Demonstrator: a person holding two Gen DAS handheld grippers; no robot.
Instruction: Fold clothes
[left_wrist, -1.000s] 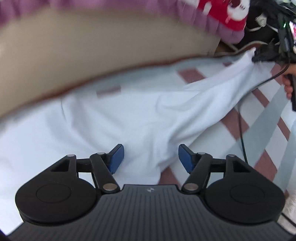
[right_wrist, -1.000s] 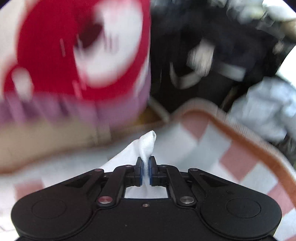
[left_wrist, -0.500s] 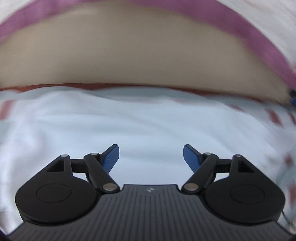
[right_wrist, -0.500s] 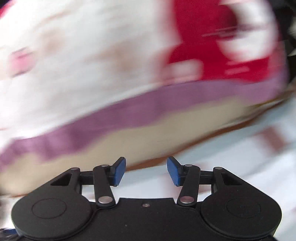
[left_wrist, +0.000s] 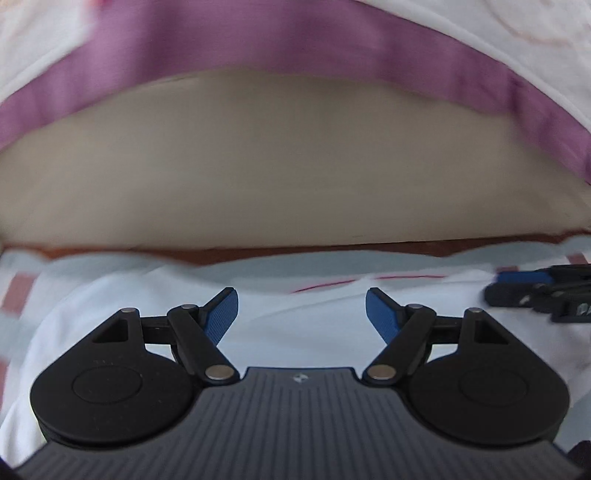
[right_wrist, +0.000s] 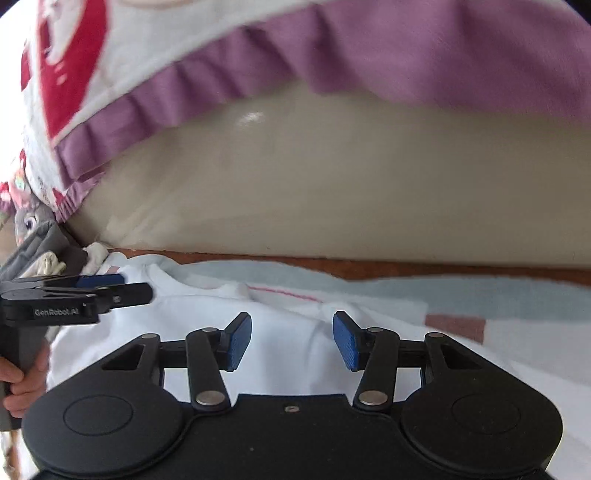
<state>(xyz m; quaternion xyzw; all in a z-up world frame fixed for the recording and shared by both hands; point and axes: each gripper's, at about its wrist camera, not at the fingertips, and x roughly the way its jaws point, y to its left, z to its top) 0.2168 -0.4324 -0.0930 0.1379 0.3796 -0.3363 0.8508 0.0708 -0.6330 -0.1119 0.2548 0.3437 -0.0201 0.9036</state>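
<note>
Garment first: a white, soft cotton top (right_wrist: 288, 354) lies spread flat on a checked blanket of pale blue, white and dusty-pink squares (right_wrist: 454, 325), close to a beige padded wall (right_wrist: 332, 177) over which a white, red-patterned cover with a purple frilled edge (right_wrist: 207, 88) hangs. Both tools hover over it side by side and neither holds cloth: the left tool (left_wrist: 301, 317) has its blue pads spread wide above the white fabric, and the right tool (right_wrist: 291, 341) has its pads apart too, somewhat less so, with nothing caught between them. In the right view, a hand (right_wrist: 18, 384) grips the handle of the left tool. The step in hand looks like the pause between laying out and folding, with the top arranged and both tools lined up near its far edge, where a thin pink line, perhaps neckline trim, shows. The next move probably calls for each tool to drop to an edge or shoulder, pinch a single layer cleanly, and lift together so the fold lands even. The cloth looks thin and limp, with soft wrinkles near that edge.
</note>
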